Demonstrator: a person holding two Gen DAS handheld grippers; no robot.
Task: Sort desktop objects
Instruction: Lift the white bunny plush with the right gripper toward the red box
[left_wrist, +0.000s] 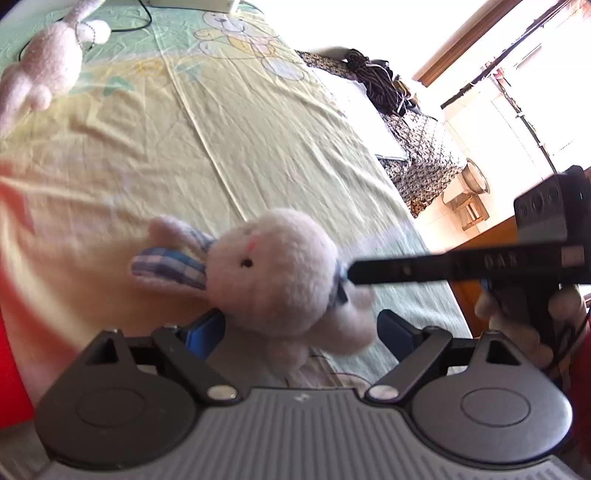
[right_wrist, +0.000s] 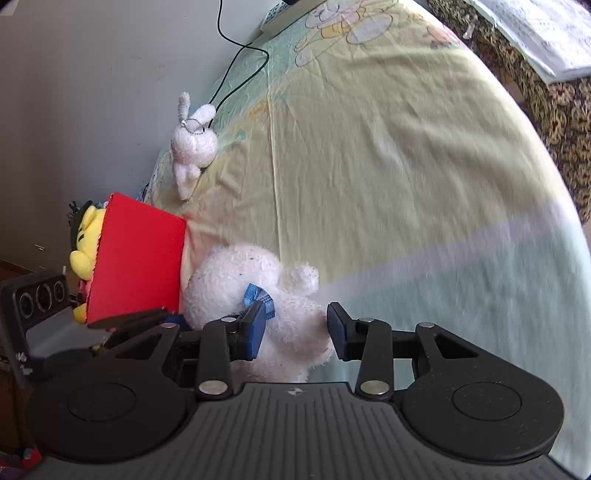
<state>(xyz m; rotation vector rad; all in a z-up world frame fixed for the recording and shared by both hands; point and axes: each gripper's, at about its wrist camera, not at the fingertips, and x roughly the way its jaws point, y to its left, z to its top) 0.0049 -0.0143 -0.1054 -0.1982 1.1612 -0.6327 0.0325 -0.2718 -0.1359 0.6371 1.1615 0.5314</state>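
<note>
Red box (right_wrist: 138, 258) already held a yellow toy (right_wrist: 85, 243). Big bunny (right_wrist: 255, 295) sat between spread right fingers (right_wrist: 258, 328), ungrasped; left fingers (left_wrist: 205, 332) likewise spread. Small bunny (right_wrist: 194, 146) unsorted.

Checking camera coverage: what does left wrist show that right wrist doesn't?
Left wrist only: the bunny's face and plaid ears, the person's hand holding the right gripper, a window.

Right wrist only: the red box with a yellow plush in it, the grey wall.

Both: the white bunny between open fingers, the small bunny and the bedsheet.
</note>
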